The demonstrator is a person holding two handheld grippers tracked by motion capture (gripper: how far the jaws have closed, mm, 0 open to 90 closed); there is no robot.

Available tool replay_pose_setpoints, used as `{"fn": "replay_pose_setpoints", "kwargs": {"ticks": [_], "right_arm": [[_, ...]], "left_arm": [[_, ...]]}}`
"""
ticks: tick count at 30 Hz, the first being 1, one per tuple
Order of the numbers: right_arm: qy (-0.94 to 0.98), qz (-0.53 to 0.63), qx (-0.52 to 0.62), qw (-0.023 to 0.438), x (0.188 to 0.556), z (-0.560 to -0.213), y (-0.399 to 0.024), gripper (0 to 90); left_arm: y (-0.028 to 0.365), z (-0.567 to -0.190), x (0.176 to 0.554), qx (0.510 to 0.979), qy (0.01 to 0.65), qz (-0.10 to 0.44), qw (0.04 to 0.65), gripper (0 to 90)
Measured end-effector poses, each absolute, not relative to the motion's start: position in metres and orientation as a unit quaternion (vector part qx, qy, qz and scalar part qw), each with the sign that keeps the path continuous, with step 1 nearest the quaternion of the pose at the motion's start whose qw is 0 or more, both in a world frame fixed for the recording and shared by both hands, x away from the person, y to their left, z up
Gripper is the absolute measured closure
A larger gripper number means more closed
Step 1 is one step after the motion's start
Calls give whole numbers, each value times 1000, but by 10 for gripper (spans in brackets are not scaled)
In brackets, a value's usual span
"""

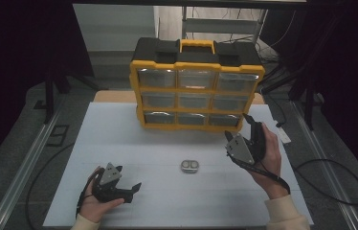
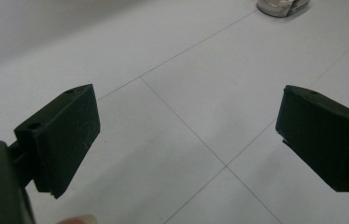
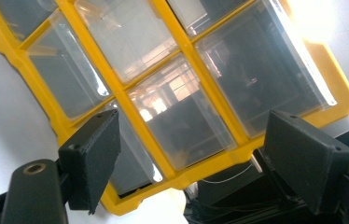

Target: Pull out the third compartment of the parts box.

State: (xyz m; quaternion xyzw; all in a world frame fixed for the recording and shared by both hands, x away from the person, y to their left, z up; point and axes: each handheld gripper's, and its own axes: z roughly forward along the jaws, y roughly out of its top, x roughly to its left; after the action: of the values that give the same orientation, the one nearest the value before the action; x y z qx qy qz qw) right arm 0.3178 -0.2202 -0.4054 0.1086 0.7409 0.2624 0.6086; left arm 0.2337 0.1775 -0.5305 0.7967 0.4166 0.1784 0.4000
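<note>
Both grippers spread wide and empty before a yellow drawer cabinet (image 1: 196, 91).

The right gripper (image 1: 244, 128) hovers beside its bottom-right drawer (image 3: 182, 126); a skewed approach could jam the drawer. The small metal tin (image 1: 190, 166), possibly lidded, lies between hands, well beyond the left gripper (image 1: 128, 188).

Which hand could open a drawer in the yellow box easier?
Probably the right. The right tool is open, up beside the drawer cabinet and pointing at its drawers. The left tool sits low, near the table's front edge.
</note>
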Motion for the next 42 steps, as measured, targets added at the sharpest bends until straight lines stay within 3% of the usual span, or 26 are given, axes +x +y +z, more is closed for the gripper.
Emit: {"fn": "replay_pose_setpoints", "kwargs": {"ticks": [42], "right_arm": [[733, 255, 108, 622, 338, -381, -217, 204]], "left_arm": [[178, -530, 232, 796, 415, 183, 400, 69]]}}
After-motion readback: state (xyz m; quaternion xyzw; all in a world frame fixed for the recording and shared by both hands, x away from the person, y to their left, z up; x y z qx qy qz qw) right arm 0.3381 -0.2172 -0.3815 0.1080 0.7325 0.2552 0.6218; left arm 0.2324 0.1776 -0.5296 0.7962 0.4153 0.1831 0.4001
